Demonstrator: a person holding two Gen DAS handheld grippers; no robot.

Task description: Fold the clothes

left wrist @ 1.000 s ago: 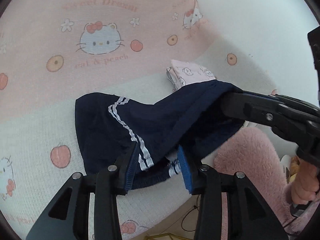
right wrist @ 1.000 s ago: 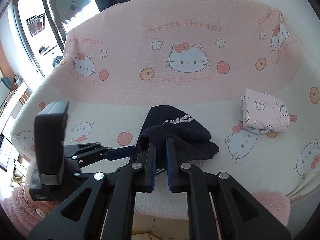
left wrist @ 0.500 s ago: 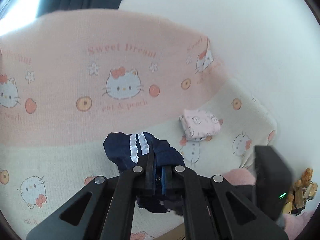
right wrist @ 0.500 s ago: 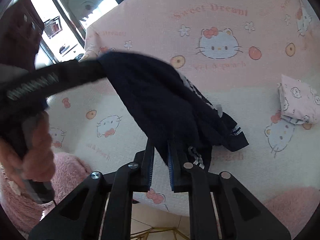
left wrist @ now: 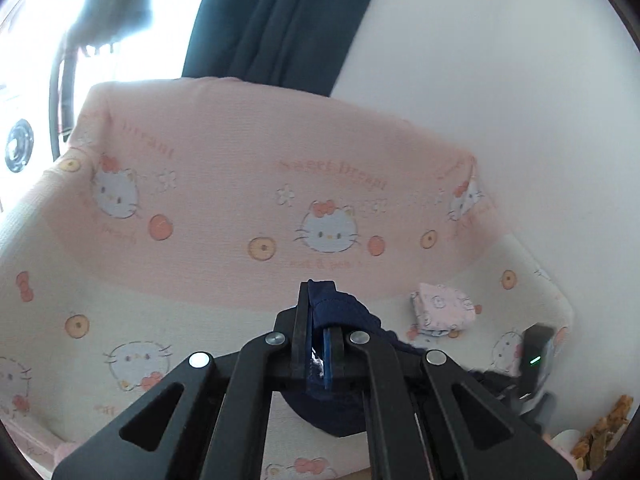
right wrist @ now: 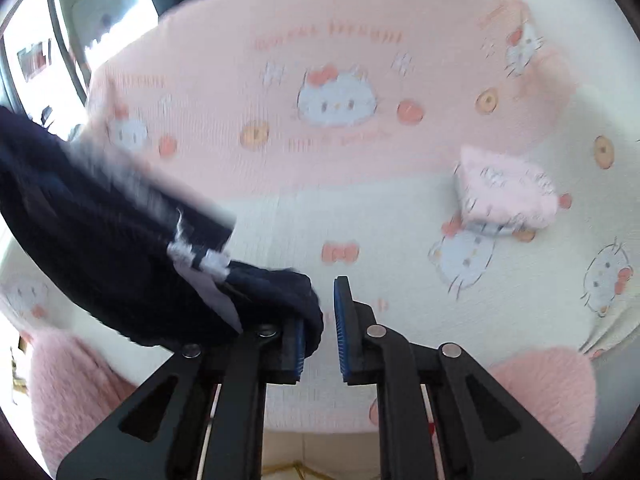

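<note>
A pink sofa cover (left wrist: pixel 224 184) backs everything. The navy garment (right wrist: pixel 100 248) hangs above the seat, pinched in the left gripper (left wrist: pixel 318 320). The right gripper (right wrist: pixel 320 320) gapes, cloth draped over one finger. A folded pink cloth (right wrist: pixel 506 196) lies apart.

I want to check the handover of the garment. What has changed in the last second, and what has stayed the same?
The right claw opened and let go of the navy garment; the left claw closed on it and lifted it off the sofa cover. The folded pink garment stayed in place.
</note>
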